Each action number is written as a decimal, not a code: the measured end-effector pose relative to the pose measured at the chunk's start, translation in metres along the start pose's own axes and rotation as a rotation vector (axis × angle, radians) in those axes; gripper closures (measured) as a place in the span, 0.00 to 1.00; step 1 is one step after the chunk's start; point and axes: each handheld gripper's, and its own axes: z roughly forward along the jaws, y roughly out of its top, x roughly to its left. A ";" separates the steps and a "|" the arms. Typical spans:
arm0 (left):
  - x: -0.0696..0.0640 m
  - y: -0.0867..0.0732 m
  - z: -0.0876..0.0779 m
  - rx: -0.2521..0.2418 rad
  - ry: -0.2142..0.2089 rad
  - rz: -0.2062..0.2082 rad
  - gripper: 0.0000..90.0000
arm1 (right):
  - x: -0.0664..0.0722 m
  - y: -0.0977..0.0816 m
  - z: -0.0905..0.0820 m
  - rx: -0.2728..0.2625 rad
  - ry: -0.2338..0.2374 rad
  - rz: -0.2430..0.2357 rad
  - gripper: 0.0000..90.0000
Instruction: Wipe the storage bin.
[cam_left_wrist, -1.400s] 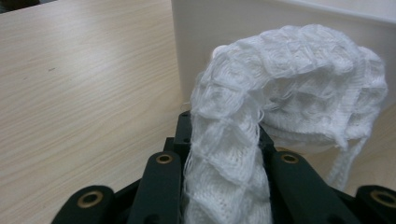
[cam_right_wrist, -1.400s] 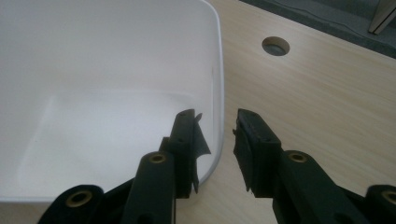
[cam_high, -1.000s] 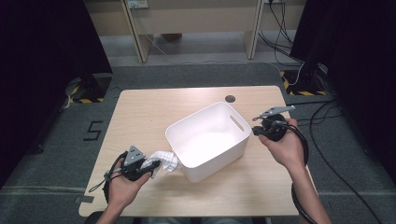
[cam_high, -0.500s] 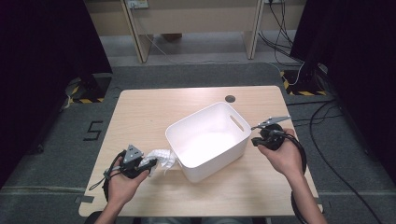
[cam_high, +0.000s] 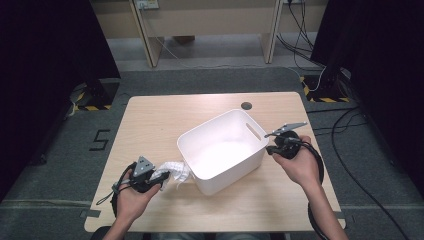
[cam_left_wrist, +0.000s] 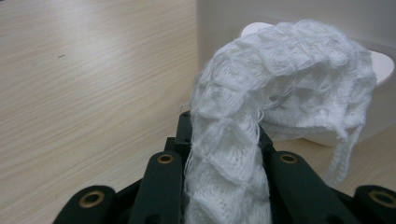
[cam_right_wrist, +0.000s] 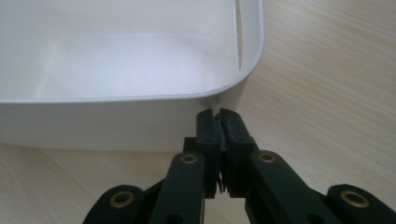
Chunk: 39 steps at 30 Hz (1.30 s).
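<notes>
Left tool (cam_high: 159, 176) seen from above, clenched on white cloth (cam_high: 176, 169) just left of white bin (cam_high: 220, 176) on tabletop (cam_high: 165, 115); right tool (cam_high: 272, 149) at bin's right wall. Left gripper view: cloth (cam_left_wrist: 261, 107) pinched between jaws, arching toward bin (cam_left_wrist: 219, 28). Right gripper view: right tool (cam_right_wrist: 218, 116) clenched empty, tips against bin wall (cam_right_wrist: 116, 126).

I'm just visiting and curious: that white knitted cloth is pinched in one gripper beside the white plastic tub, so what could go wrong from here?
The left gripper pinches just one part of the white knitted cloth; its loose end droops and could snag on the rim of the white plastic tub or spill outside. The right gripper, jaws shut, sits right at the tub's wall, so a nudge might slide the tub across the wooden table.
</notes>
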 end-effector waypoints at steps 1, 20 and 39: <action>0.000 0.000 0.000 0.000 -0.002 0.002 0.81 | -0.001 0.000 0.000 -0.001 0.003 0.002 0.97; -0.002 0.000 0.002 0.005 -0.012 0.013 0.81 | -0.015 0.024 0.020 0.001 -0.020 0.016 0.99; -0.002 -0.001 0.001 0.000 -0.011 0.014 0.81 | -0.017 0.047 0.040 -0.026 -0.062 0.021 1.00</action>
